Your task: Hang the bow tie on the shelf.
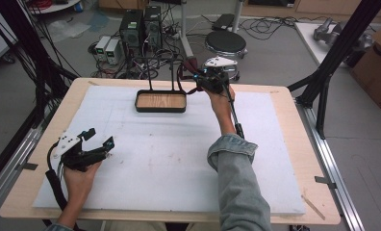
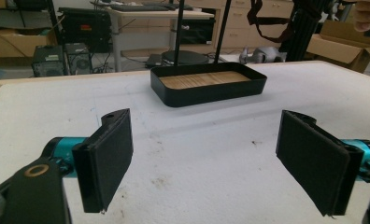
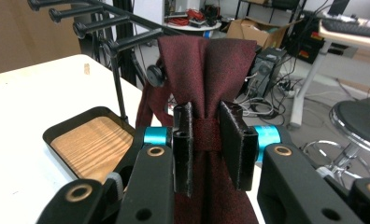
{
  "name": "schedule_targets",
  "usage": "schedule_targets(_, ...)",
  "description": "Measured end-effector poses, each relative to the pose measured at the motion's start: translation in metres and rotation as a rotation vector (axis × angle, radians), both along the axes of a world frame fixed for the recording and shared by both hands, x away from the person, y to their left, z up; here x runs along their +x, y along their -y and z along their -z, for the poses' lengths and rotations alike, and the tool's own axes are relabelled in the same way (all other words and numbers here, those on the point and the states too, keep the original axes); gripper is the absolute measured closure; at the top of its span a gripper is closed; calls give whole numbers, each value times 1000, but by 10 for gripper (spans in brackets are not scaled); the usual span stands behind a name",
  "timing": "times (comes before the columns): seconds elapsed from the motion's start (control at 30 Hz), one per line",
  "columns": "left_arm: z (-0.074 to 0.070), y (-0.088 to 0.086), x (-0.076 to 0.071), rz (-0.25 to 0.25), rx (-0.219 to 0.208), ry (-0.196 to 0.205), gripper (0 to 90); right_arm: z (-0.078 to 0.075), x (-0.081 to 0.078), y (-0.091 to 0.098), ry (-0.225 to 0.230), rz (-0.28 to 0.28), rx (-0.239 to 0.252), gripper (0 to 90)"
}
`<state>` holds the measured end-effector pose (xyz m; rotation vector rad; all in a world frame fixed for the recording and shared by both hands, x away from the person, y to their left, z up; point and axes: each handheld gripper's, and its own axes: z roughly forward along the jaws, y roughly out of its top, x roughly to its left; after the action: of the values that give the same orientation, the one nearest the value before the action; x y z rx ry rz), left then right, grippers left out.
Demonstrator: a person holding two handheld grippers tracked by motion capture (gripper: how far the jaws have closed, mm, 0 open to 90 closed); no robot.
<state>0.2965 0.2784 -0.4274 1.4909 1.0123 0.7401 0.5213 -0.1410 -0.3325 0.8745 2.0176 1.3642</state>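
left tool (image 2: 206, 163) spread (above white mat) | right tool (image 3: 214, 144) pinching dark-red cloth (image 3: 204, 70)

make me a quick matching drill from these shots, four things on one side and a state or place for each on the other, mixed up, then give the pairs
Things:
1. left gripper
2. right gripper
3. dark red tie
4. black tray

States or places:
A. wooden floor inside, at the table's far side
B. jaws wide apart, nothing between them
C. draped over a rack peg
D. jaws closed on cloth

Pairs: 1-B, 2-D, 3-C, 4-A
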Motion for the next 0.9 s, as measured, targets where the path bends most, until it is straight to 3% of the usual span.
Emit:
schedule_targets(0.23,0,0,0,1,0,-1,192,4,1,-3,-27,-11,-34,745)
schedule_targets(0.53,0,0,0,3,0,-1,192,0,-2,-5,-3,-11,-38,723)
schedule_targets(0.9,0,1,0,0,1,1,192,-21,-18,7,49,2,-15,616)
